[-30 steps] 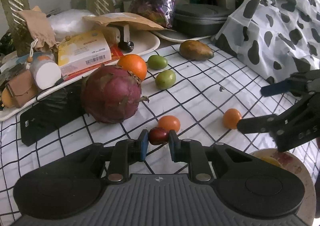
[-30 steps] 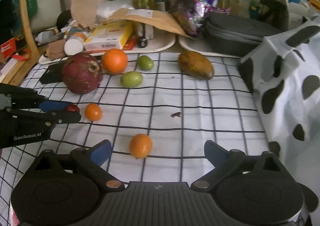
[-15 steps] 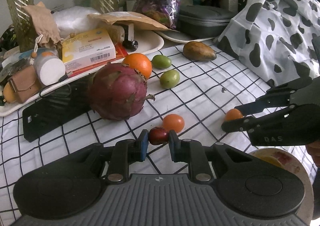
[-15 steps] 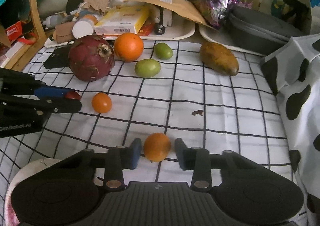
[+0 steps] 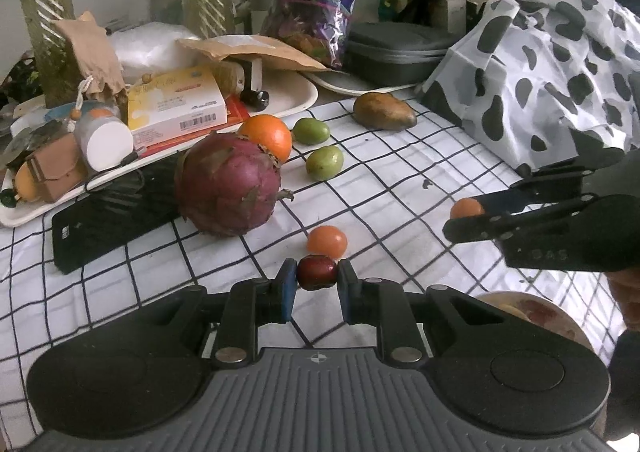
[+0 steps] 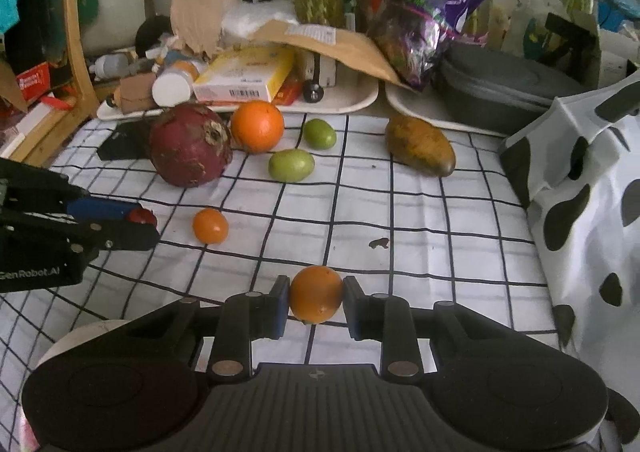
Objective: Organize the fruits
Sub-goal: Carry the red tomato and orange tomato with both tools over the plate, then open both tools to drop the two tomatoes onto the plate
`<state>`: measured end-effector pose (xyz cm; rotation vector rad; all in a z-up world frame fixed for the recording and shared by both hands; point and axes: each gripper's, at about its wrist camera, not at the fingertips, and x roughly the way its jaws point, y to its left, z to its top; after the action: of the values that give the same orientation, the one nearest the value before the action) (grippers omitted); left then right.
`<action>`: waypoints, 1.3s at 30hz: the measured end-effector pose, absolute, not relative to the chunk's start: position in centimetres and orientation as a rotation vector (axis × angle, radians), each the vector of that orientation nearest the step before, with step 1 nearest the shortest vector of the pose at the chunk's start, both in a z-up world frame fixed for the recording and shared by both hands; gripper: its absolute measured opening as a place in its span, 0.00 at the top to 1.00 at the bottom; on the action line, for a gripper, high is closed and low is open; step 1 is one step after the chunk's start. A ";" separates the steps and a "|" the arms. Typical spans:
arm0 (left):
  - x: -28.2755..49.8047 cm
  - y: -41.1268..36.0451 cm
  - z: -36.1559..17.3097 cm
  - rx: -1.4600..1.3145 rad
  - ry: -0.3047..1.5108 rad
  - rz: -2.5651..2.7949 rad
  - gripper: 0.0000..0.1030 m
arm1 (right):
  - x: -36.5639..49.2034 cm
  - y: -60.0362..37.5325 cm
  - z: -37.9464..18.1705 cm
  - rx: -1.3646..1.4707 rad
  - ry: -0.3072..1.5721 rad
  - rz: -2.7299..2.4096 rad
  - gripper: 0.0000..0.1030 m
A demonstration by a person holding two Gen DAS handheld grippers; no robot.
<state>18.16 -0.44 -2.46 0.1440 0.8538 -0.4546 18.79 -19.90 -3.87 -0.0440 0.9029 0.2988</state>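
On a white tablecloth (image 6: 400,212) with a black grid, two handheld grippers each clamp one small fruit. The left gripper (image 5: 317,277) is closed on a dark red fruit (image 5: 317,272), pressed between its blue pads. The right gripper (image 6: 315,298) is closed on a small orange fruit (image 6: 316,294), its pads touching both sides. Loose on the cloth lie one small orange tomato-like fruit (image 6: 210,226), one large reddish-purple dragon fruit (image 6: 190,145), one orange (image 6: 257,125), two green fruits (image 6: 291,165) and one brown mango (image 6: 420,145).
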 end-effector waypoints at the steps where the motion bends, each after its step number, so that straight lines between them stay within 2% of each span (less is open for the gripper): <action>1: 17.9 -0.4 -2.3 0.139 0.851 -0.453 0.79 | 18.4 -20.0 -3.5 -0.039 0.895 0.301 0.72; 20: 9.7 -0.5 -0.5 0.086 0.824 -0.445 0.79 | 9.9 -21.9 -1.2 0.015 0.871 0.332 0.72; 39: 2.6 -1.6 -1.9 0.089 0.911 -0.459 0.79 | 3.3 -19.6 -1.6 -0.031 0.953 0.432 0.71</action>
<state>2.65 -1.61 -1.87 0.0885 0.9107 -0.4595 3.34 -19.61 -1.63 -0.0306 0.9532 0.4324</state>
